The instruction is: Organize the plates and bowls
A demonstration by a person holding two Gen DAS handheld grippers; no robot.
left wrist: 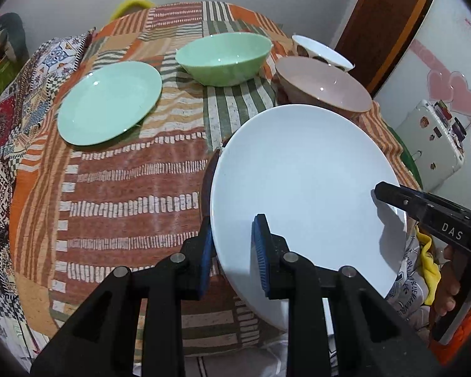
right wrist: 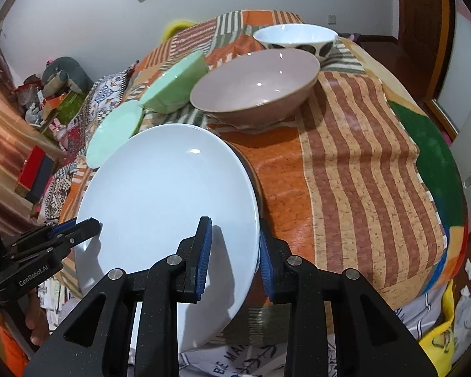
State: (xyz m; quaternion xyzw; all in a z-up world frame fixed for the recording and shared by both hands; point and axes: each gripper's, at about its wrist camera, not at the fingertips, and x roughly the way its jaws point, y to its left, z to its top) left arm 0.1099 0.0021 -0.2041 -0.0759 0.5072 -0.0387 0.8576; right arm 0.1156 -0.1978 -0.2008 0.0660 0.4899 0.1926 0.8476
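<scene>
right gripper (left wrist: 392,193): "das" | left gripper (right wrist: 91,224): "genrobot.ai"

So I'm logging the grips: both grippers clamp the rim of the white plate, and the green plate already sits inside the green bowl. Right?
Not quite. The green plate lies flat on the cloth beside the green bowl, not inside it, as the left wrist view shows. The rest holds: the left gripper and right gripper both clamp the white plate by its rim.

Home bedroom: orange striped patchwork blanket (right wrist: 345,163) covering a bed, grey plush toy (right wrist: 64,73) sitting behind, wooden door (right wrist: 424,25) standing alongside.
</scene>
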